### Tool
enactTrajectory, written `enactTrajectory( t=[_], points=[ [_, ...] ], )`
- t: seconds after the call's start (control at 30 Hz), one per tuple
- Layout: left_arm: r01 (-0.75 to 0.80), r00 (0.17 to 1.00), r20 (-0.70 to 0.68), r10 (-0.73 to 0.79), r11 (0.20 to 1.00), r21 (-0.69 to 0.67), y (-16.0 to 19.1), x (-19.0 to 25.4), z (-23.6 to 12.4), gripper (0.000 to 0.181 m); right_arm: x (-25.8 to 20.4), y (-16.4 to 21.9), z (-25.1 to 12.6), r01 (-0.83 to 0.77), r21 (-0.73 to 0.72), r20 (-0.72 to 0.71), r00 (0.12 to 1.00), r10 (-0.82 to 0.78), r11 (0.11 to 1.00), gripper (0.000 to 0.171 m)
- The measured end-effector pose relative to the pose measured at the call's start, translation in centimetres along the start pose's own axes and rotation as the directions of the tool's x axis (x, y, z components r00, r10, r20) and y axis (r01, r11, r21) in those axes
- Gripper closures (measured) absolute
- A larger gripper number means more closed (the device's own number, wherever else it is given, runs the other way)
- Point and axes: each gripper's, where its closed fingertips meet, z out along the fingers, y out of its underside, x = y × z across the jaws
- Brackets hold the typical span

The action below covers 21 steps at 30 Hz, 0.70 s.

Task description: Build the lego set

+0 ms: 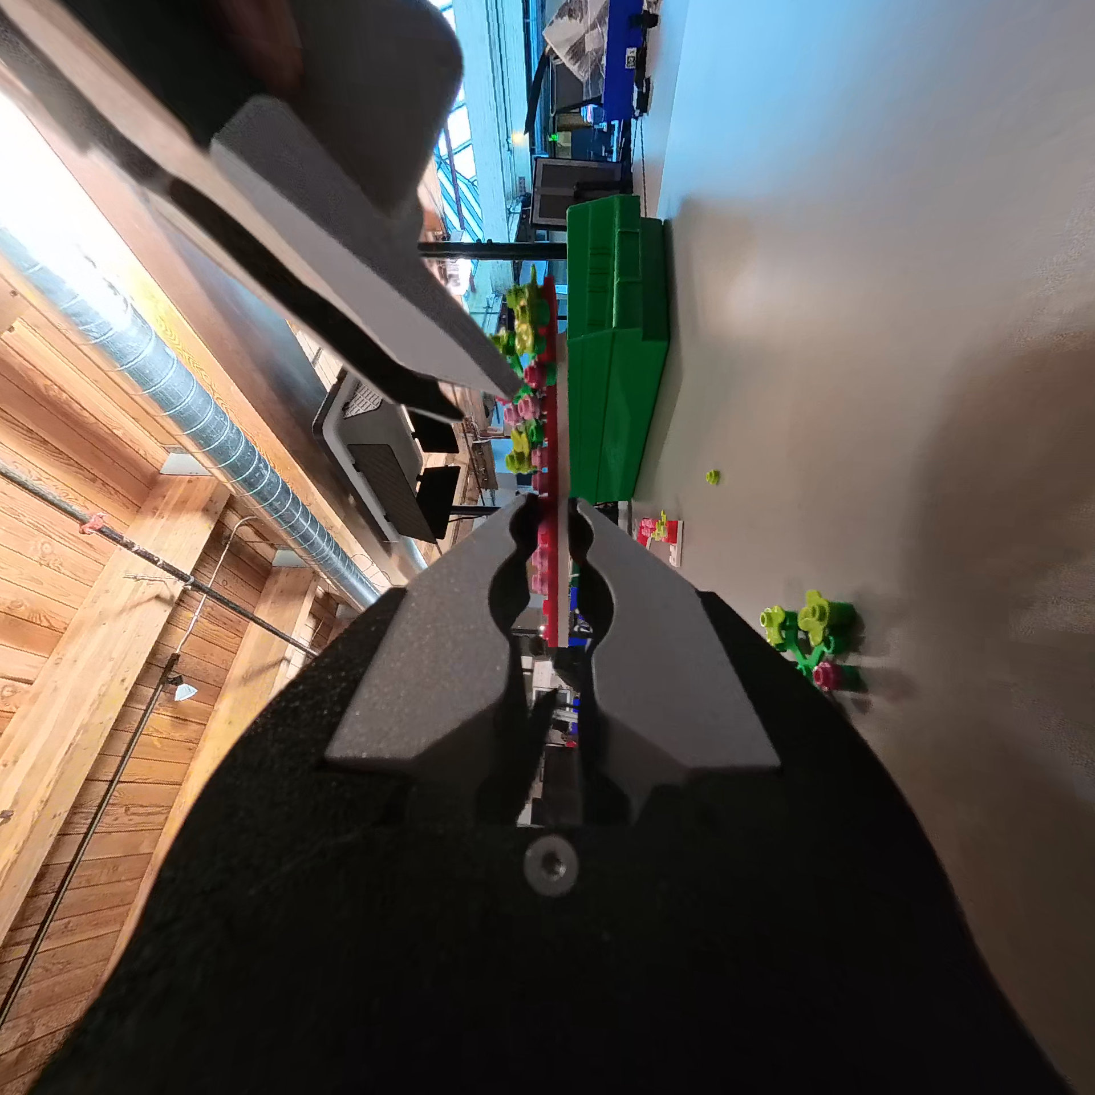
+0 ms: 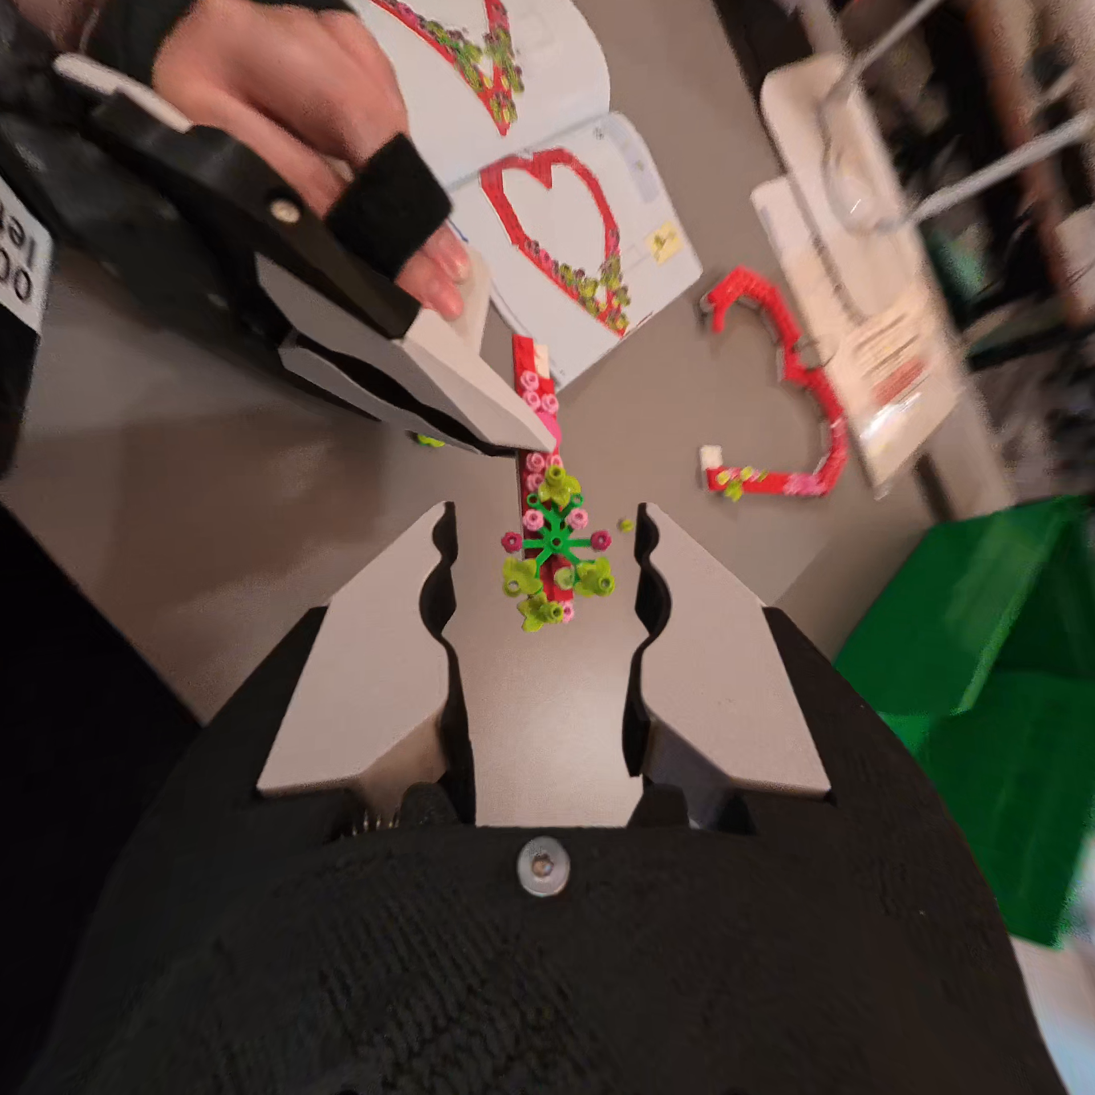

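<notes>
The long red plastic brick strip studded with pink flower pieces and lime-green leaf sprigs (image 2: 536,474) is being held up above the grey table (image 2: 178,474), pinched edge-on in the left gripper (image 1: 554,509), whose grey fingers are clenching its red-and-white edge. In the right wrist view the right gripper (image 2: 548,515) is hanging released, jaws spread wide on either side of the green spoked stem piece (image 2: 554,542) at the strip's near end without touching it. To seat that cluster well, the press probably needs to be coming straight down on the stem's hub, with the left grip bracing close to that end so the thin strip is not flexing. The other red curved half-heart section (image 2: 794,385) is lying well apart on the table beside the open instruction booklet (image 2: 592,249), and a loose flower sprig (image 1: 815,640) is waiting near the green plastic bin (image 1: 616,355).
</notes>
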Motion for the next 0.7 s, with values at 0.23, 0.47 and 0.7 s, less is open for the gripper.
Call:
enactTrajectory(
  t=[0.23, 0.47, 0.7],
  points=[
    [0.018, 1.000, -0.006, -0.018, 1.000, -0.010, 0.3, 0.0, 0.0, 0.175, -0.4, -0.5, 1.5, 0.568, -0.129, -0.358, 0.738, -0.572, 0.813, 0.113],
    [0.023, 1.000, -0.009, -0.023, 1.000, -0.010, 0.3, 0.0, 0.0, 0.175, -0.6, 0.5, 3.1, 0.655, -0.230, -0.415, 0.603, -0.681, 0.720, 0.111],
    [0.023, 1.000, -0.003, -0.023, 1.000, -0.003, 0.1, -0.1, -0.1, 0.176, 0.3, 1.2, 3.5, 0.648, -0.281, -0.418, 0.581, -0.698, 0.708, 0.122]
  ],
)
